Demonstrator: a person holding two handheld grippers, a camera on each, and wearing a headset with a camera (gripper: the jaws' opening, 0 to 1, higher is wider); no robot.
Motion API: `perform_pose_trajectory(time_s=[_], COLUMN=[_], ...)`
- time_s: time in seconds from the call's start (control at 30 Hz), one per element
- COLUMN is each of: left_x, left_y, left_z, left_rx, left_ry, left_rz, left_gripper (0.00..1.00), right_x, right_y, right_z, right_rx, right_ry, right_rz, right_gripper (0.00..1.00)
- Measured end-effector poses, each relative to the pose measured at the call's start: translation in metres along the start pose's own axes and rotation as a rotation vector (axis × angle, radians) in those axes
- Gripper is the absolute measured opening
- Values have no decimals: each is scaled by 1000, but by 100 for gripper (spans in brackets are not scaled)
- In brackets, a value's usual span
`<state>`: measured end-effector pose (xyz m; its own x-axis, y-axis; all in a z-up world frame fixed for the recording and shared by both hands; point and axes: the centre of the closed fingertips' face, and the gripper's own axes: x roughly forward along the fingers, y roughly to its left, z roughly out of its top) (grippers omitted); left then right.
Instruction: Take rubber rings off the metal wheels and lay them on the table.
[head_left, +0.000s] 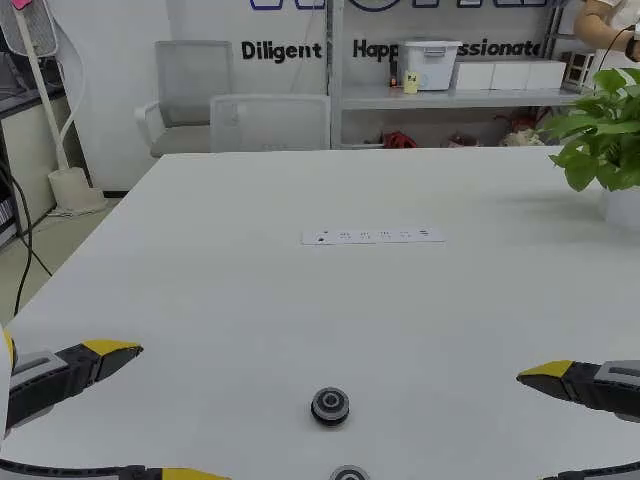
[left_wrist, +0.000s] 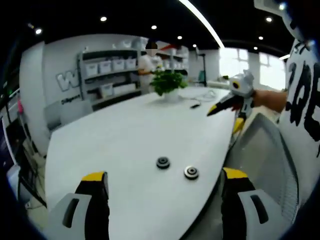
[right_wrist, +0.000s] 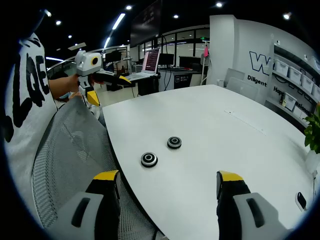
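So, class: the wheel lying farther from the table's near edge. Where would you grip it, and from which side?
Probably from above, open jaws astride the black rubber ring at its outer edge: the wheel lies flat on the table, so that edge is free all round.

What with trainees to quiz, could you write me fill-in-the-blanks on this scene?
The table bears ___ wheels. The left gripper and right gripper both have their jaws ___. In the head view, the plant stands by the table's ___ edge.
Missing: two; open; right.
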<state>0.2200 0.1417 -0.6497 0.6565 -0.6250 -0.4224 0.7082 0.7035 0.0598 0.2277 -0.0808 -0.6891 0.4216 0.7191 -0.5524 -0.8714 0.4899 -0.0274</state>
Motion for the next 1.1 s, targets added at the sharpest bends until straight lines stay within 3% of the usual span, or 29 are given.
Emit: perform_pose_trajectory(time_s=[1.1], left_x=[-6], left_y=[-11], left_z=[0], left_rx=[27], left_ry=[22], left_rz=[-18], left_gripper=[93], right_x=[-6], right_y=[11], right_z=[-3], right_rx=[-26], right_ry=[16], right_rz=[15], right_gripper=[75])
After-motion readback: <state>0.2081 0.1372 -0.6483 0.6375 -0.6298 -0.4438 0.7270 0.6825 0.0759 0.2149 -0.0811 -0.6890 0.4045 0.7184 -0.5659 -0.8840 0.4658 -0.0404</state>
